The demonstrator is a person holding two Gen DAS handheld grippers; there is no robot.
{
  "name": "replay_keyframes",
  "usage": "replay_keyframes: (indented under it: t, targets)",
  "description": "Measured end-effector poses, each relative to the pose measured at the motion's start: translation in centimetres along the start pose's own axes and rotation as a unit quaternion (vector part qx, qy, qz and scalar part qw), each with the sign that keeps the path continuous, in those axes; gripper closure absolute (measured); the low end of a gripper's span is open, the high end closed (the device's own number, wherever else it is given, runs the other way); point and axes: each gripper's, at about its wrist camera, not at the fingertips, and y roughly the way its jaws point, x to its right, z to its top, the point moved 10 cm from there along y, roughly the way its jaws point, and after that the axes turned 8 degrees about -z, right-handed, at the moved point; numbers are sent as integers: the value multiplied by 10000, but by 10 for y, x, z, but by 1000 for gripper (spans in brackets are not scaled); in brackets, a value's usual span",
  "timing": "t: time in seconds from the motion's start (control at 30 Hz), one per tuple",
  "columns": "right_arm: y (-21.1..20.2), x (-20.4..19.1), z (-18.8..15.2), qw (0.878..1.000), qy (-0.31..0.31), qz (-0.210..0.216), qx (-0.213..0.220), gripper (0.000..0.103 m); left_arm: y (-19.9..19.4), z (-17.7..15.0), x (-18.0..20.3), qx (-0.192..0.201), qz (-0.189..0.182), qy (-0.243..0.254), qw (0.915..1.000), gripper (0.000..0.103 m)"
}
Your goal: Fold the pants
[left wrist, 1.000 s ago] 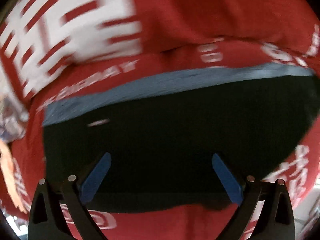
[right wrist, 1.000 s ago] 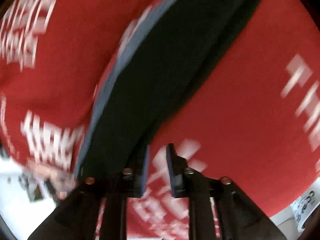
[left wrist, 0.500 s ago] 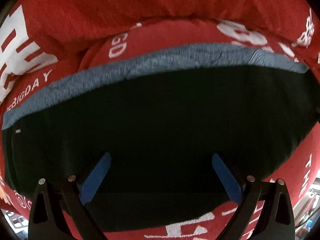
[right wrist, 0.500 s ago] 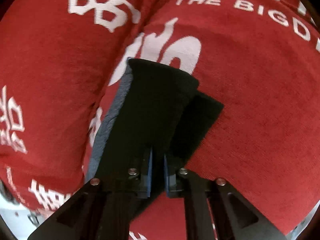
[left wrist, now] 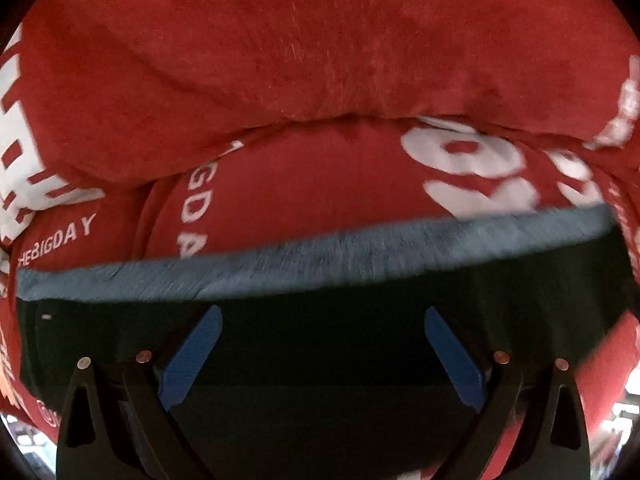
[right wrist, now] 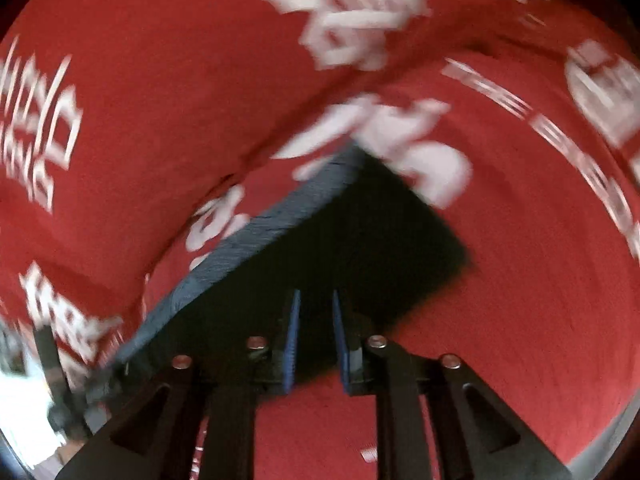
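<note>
red blanket (left wrist: 320, 60) | white print "THEBIGDAY" at left, left wrist view | next to it, turned sideways, "GDA" of the same words, rest hidden | big white signs on the blanket too, can't read | right wrist view: white print too blurry to read

The folded pants (left wrist: 320, 340) lie on the blanket (left wrist: 320, 60), before its raised fold.

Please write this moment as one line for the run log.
pants: folded, dark, on red blanket | left tongs: open above pants | right tongs: just opening, pads apart over pants edge
</note>
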Motion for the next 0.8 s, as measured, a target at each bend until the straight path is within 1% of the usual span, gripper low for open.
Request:
replay_keyframes:
  t: [0.03, 0.07, 0.1, 0.13, 0.17, 0.2, 0.23, 0.27, 0.3, 0.33, 0.37, 0.4, 0.43, 0.47, 0.53, 0.6, 0.67, 0.73, 0.8]
  targets:
    - [13, -12, 2, 9996, -276, 11, -62, 62, 7, 1, -7, -60, 142, -89, 9998, 1]
    - [27, -17, 2, 9987, -483, -16, -140, 61, 18, -1, -16, -160, 272, -314, 9990, 0]
    - [37, -15, -2, 9978, -607, -128, -237, 61, 23, 0, -20, -129, 196, -519, 9984, 0]
    - [47, -8, -4, 9967, -685, -282, -320, 65, 24, 3, -26, -45, 59, -700, 9975, 0]
    - [49, -4, -1, 9971, -679, -214, -257, 72, 23, 4, -28, -54, 32, -677, 9977, 0]
    - [43, 8, 7, 9977, -611, -262, -93, 72, 20, 5, -30, -56, 75, -599, 9982, 0]
    - [38, 22, 13, 9974, -528, -498, 14, 72, 14, 5, -33, -40, 204, -457, 9987, 0]
    - [32, 31, 18, 9974, -408, -582, 88, 72, 7, 5, -36, -37, 370, -273, 9989, 0]
    - [24, 43, 24, 9987, -129, -471, 123, 70, 0, 4, -38, -51, 456, -101, 9989, 0]
    - [19, 50, 27, 9996, 128, -245, 76, 69, -5, 3, -37, -57, 440, -27, 9990, 0]
    - [13, 54, 26, 9991, 399, 126, -70, 67, -14, 0, -35, -61, 364, 56, 9993, 0]
    - [10, 55, 24, 9981, 496, 313, -174, 65, -22, -4, -32, -72, 280, 94, 9995, 0]
    - [7, 55, 19, 9969, 561, 490, -255, 62, -29, -7, -29, -90, 206, 107, 9997, 0]
    - [1, 52, 9, 9944, 633, 771, -351, 59, -35, -13, -22, -118, 89, 109, 9998, 0]
    - [-4, 47, -11, 9892, 775, 1116, -546, 57, -44, -26, -4, -174, -129, 102, 9997, 0]
    - [-2, 46, -31, 9843, 971, 1278, -741, 57, -42, -37, 16, -213, -252, 132, 9994, 0]
    - [3, 46, -52, 9784, 1251, 1371, -915, 57, -39, -50, 32, -273, -286, 187, 9990, 0]
    - [8, 46, -58, 9758, 1391, 1371, -983, 57, -34, -66, 50, -440, -269, 129, 9986, 0]
    - [7, 46, -64, 9740, 1475, 1391, -1012, 57, -31, -73, 57, -517, -293, 86, 9982, 0]
